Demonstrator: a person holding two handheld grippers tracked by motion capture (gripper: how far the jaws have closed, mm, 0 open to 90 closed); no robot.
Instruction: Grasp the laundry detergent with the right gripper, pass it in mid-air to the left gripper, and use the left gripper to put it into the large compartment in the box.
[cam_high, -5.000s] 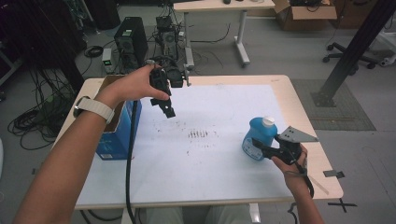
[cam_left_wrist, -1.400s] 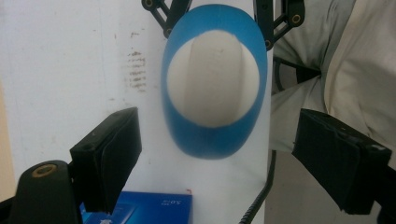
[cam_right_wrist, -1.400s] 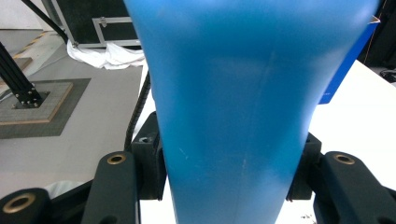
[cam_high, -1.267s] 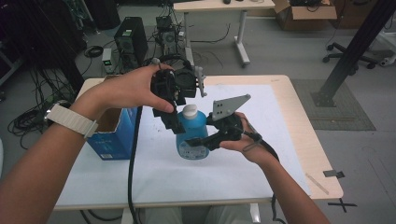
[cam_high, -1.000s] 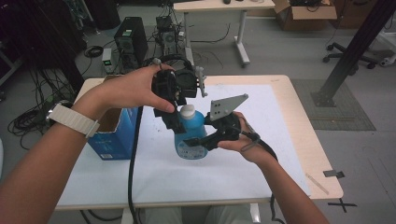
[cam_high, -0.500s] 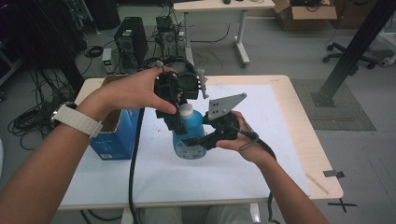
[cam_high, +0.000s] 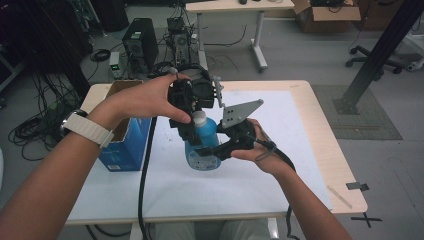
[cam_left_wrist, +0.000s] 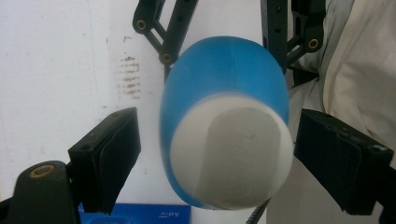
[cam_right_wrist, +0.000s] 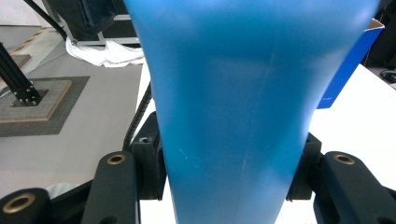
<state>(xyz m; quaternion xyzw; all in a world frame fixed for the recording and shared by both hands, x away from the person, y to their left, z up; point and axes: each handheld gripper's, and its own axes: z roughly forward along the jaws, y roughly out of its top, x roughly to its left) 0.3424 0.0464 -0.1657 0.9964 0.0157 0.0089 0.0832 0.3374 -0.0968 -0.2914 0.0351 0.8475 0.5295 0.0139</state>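
My right hand-held gripper (cam_high: 207, 151) is clamped on the blue bottle (cam_high: 202, 145), its jaws pressed against both sides of the body; in the right gripper view the blue wall (cam_right_wrist: 243, 107) sits squeezed between my two pads. The bottle is held up over the middle of the white worktop (cam_high: 280, 165), roughly upright, and I cannot tell whether its base touches the surface.

My left hand-held gripper (cam_high: 192, 122) comes down on the bottle from above, at the white cap (cam_high: 199, 118). In the left gripper view its jaws stand apart, one on each side of the cap (cam_left_wrist: 231, 149), with a gap showing between each pad and the bottle, so it is spread wide and holds nothing. My left hand (cam_high: 150, 97) wraps around the gripper body.

A blue box (cam_high: 127, 145) with its top flaps up stands at the left edge of the worktop, near the bottle but apart from it.
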